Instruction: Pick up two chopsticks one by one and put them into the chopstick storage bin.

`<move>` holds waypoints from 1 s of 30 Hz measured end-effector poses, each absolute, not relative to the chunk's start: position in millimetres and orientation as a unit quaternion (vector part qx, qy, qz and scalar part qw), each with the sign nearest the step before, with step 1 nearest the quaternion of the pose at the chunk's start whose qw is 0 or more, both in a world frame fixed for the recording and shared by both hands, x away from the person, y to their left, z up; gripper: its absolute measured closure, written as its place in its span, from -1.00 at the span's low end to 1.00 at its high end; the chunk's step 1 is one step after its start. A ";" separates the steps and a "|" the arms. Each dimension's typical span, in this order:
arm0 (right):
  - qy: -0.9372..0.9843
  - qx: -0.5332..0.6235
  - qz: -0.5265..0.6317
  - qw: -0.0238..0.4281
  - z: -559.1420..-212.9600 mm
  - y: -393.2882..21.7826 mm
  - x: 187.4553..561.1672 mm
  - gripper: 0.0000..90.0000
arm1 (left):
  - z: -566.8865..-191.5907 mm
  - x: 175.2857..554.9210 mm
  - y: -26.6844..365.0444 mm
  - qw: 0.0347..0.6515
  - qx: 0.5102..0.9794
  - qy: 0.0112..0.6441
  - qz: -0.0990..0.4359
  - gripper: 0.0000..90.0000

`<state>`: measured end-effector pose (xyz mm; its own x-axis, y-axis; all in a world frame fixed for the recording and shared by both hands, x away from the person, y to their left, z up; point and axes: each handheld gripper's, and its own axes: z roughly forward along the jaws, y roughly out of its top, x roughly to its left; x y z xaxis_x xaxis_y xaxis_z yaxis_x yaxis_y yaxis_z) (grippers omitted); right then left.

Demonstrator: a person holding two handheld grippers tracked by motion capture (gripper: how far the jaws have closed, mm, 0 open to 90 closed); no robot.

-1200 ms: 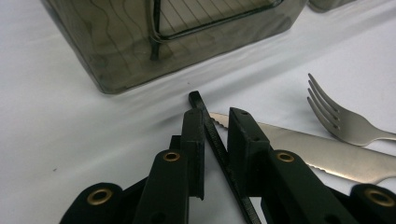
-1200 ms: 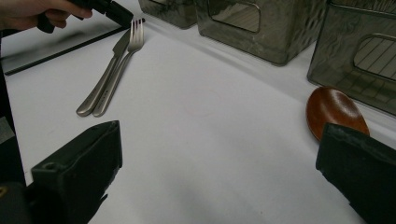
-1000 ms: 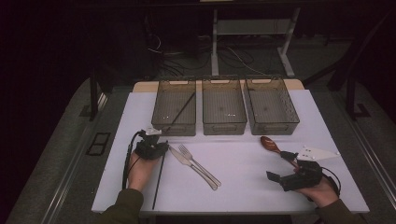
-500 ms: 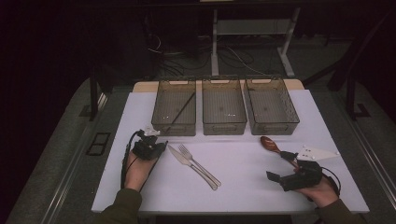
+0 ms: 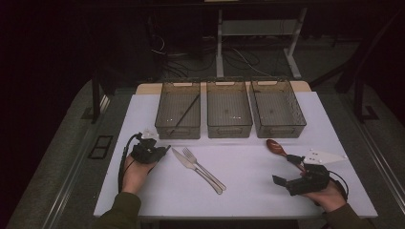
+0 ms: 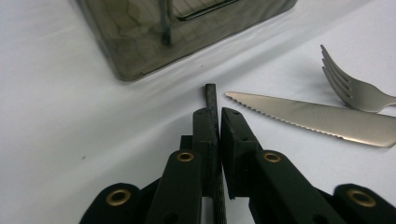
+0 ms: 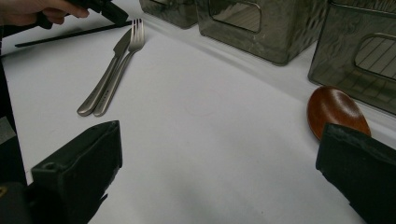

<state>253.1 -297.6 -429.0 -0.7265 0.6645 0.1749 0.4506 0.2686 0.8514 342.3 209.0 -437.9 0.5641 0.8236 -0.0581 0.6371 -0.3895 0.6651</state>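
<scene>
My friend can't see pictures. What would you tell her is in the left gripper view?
Two black jaws of the left gripper pinch a thin black chopstick just above a white table. To its right lie a serrated knife and a fork, and the corner of a smoky clear bin sits behind.

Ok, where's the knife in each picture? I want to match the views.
High view: the knife lies left of centre on the table, blade towards the bins, beside the fork.
Left gripper view: its serrated blade runs in from the right edge, under the fork's tines.
Right gripper view: upper left, left of the fork.
Shared landmark: the fork, alongside the knife in all three.
</scene>
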 end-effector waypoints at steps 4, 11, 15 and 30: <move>0.789 0.354 0.491 0.108 -429.1 -297.6 253.2 -0.98 | -429.6 333.8 219.7 0.349 0.810 0.449 0.142 0.65; 0.789 0.354 0.491 0.108 -429.3 -297.8 253.8 -0.98 | -416.7 309.4 234.8 0.380 0.805 0.436 0.132 0.52; 0.790 0.353 0.490 0.109 -429.4 -297.3 253.4 -0.98 | -414.4 294.9 238.3 0.385 0.807 0.430 0.129 0.52; 0.790 0.350 0.492 0.111 -429.0 -296.9 253.2 -0.98 | -430.2 270.1 251.5 0.376 0.804 0.443 0.126 0.70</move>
<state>253.2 -296.9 -429.0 -0.7304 0.6619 0.1685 0.4434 0.2719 0.8541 270.1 251.5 -430.2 0.5763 0.8069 -0.1292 0.6170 -0.3260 0.7163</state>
